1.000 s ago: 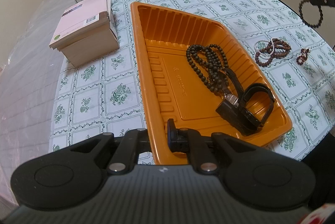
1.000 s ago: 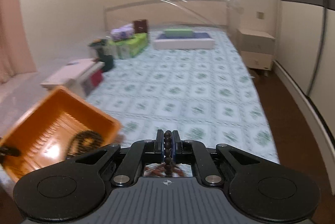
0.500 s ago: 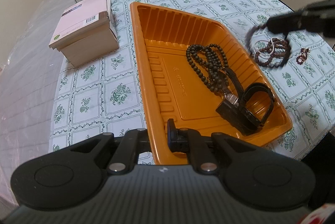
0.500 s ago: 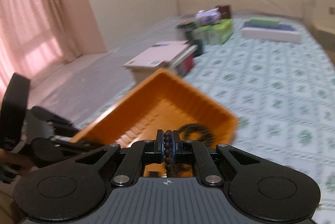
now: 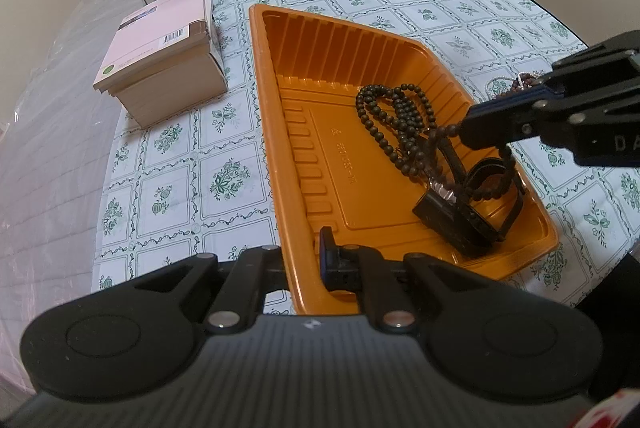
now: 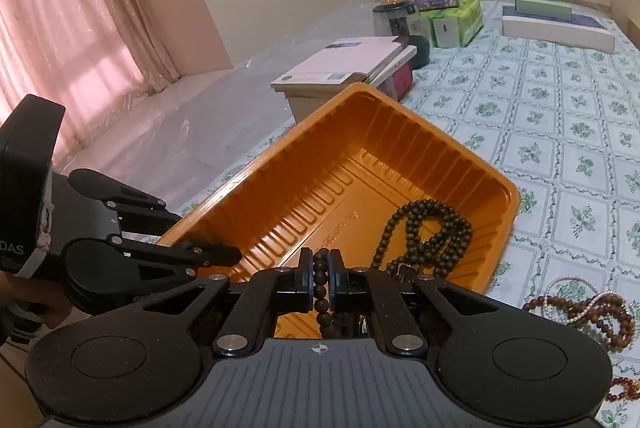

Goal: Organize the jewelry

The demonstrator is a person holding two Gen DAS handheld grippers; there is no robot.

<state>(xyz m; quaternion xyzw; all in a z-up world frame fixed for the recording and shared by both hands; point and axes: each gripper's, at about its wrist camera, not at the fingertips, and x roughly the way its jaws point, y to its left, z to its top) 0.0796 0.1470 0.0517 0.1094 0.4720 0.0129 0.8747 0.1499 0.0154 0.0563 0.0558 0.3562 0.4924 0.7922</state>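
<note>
Left wrist view: stack of books (image 5: 160,67) lies ahead and to the left of the left hand-held gripper (image 5: 304,264), on the green-patterned cloth (image 5: 224,155) of the bed.
Left hand-held gripper: clenched on the near rim of the orange tray (image 5: 320,155), one finger inside the wall, the other outside it.
Tray contents: a long dark bead necklace (image 5: 394,119) is piled ahead and to the right of the left hand-held gripper; a black watch (image 5: 468,216) lies nearer, by the tray's right corner.
Right hand-held gripper (image 5: 464,131): comes in from the right above the tray, jaws closed on a dark bead bracelet (image 5: 490,183) that hangs down over the watch.
Right wrist view: left hand-held gripper (image 6: 224,254) sits at the left, at the tray's near edge.
Bracelet in grip: dark bead bracelet (image 6: 321,284) is pinched between the blue pads of the right hand-held gripper (image 6: 320,274), beads running straight down the gap.
Tray: directly ahead of and below the right hand-held gripper, the necklace just right of its tips.
Loose jewelry: reddish-brown bead strands with a pearl strand (image 6: 584,308) lie on the cloth to the right of the right hand-held gripper, outside the tray.
</note>
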